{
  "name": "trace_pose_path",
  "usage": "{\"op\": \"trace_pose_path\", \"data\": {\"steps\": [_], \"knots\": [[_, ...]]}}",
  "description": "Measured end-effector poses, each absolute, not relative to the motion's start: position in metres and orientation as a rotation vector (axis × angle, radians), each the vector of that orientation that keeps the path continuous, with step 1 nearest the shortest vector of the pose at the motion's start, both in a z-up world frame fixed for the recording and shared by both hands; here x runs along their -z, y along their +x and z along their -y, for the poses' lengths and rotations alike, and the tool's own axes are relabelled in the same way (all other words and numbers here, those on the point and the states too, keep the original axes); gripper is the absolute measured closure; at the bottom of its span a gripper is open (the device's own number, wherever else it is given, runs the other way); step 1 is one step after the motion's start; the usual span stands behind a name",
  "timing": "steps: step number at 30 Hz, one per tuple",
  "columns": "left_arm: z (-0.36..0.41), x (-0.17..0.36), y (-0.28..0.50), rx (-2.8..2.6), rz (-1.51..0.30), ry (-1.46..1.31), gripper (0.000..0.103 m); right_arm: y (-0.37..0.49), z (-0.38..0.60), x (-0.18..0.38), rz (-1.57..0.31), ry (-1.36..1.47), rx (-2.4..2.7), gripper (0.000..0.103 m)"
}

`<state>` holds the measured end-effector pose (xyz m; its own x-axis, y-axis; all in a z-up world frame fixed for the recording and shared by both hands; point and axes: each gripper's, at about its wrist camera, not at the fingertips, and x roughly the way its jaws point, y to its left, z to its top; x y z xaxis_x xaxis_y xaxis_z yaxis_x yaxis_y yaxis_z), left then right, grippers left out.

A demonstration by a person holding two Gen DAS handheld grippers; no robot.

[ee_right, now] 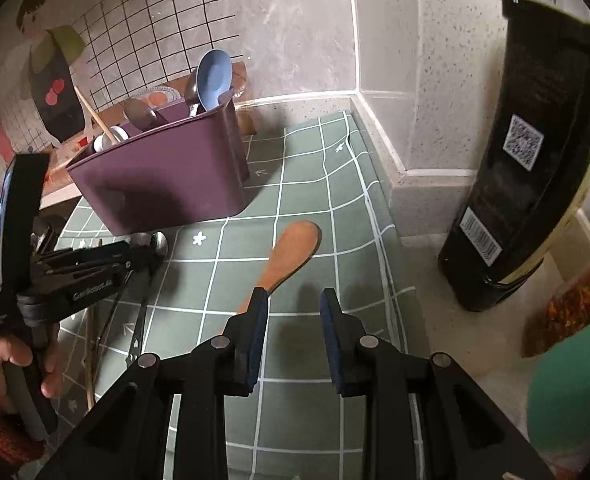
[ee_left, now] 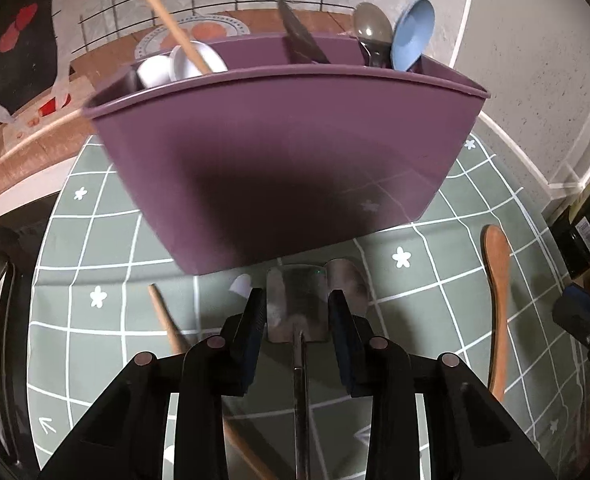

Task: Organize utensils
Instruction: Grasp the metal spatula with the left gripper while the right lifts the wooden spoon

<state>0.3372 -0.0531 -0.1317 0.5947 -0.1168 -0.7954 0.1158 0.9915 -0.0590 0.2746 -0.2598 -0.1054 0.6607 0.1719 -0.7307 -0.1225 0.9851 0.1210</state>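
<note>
Utensils lie on the green grid mat (ee_right: 315,184) around the purple caddy (ee_left: 287,152). Left gripper (ee_left: 297,306) stands half open astride a metal spatula (ee_left: 297,300) just before the caddy; whether its pads press the blade cannot be told. Right gripper (ee_right: 295,300) gapes half open, empty, with a wooden spoon (ee_right: 293,254) beyond its fingertips, right of the caddy.

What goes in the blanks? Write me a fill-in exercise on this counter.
The bin holding utensils is ___.
The wooden spoon lies on the green ___.
Between the left claw's fingers sits a metal ___.
Missing: purple, mat, spatula.
</note>
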Motion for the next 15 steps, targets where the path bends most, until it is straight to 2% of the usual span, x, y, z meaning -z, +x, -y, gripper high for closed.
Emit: {"op": "trace_pose_path", "data": {"steps": [15], "knots": [[-0.005,0.092,0.27,0.114,-0.753,-0.141,0.07,0.33,0.242,0.134,-0.913,0.175,-0.126,0.077]]}}
